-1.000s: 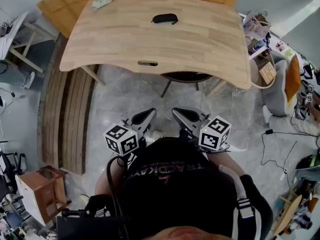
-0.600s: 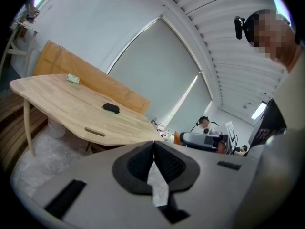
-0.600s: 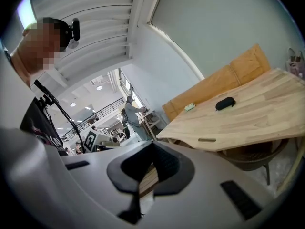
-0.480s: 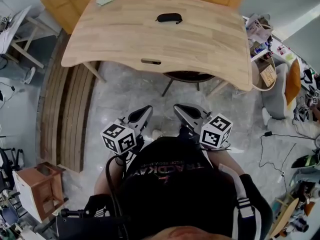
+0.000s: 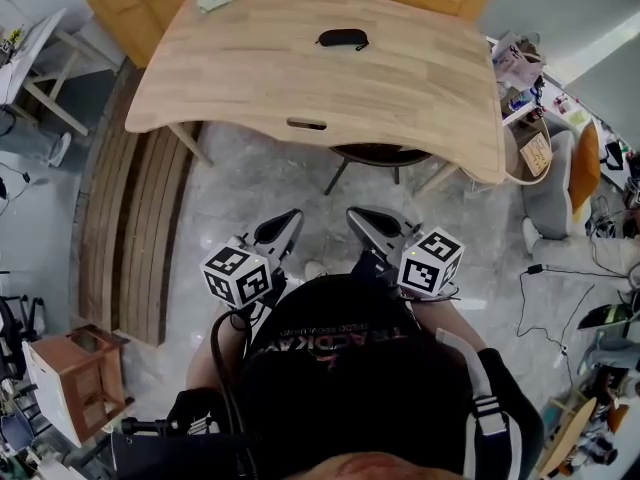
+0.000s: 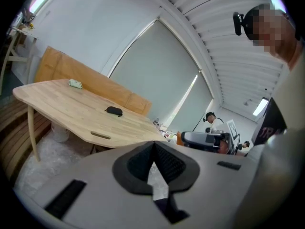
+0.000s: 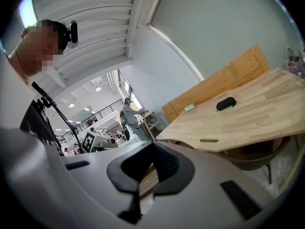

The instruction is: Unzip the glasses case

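Wooden table [image 5: 400,78] on grey floor [image 5: 250,188] — glasses case [image 5: 342,38] at its far side; left tool [image 5: 285,224], right tool [image 5: 365,220] both clenched, empty.

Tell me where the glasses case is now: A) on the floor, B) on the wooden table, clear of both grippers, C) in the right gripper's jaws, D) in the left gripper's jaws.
B: the glasses case lies on the wooden table, far from the left gripper and right gripper.

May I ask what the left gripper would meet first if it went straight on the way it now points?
Nothing shows in the gap ahead of the left gripper; it would probably meet the near edge of the wooden table, well short of the glasses case, though depth is unclear.
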`<state>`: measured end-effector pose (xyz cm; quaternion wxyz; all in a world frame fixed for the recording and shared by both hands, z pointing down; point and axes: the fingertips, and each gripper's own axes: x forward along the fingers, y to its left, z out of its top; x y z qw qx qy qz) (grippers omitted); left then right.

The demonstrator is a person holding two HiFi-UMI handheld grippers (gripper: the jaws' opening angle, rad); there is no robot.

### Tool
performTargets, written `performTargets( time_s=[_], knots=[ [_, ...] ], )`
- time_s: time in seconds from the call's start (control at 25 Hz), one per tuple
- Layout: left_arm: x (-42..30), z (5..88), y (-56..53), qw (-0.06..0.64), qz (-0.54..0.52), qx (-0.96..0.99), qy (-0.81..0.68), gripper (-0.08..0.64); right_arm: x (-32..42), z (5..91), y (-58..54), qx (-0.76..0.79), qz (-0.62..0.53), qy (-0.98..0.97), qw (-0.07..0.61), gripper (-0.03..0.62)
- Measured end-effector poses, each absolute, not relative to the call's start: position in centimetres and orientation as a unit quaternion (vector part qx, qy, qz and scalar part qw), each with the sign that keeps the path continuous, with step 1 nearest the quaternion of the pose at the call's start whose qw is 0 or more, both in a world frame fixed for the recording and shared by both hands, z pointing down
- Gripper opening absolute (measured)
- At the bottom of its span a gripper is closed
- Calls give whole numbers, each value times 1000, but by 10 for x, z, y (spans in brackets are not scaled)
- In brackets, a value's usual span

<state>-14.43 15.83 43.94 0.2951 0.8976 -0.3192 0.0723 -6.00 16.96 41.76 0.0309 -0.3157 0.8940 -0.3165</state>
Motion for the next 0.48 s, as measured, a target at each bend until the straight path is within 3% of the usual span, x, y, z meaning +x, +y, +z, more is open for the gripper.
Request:
performTargets(
  time_s=[0.48],
  knots=[
    [-134,434,136,272,78,895,-344,11,-56,418,140,-292,-325,899,29,15]
  ],
)
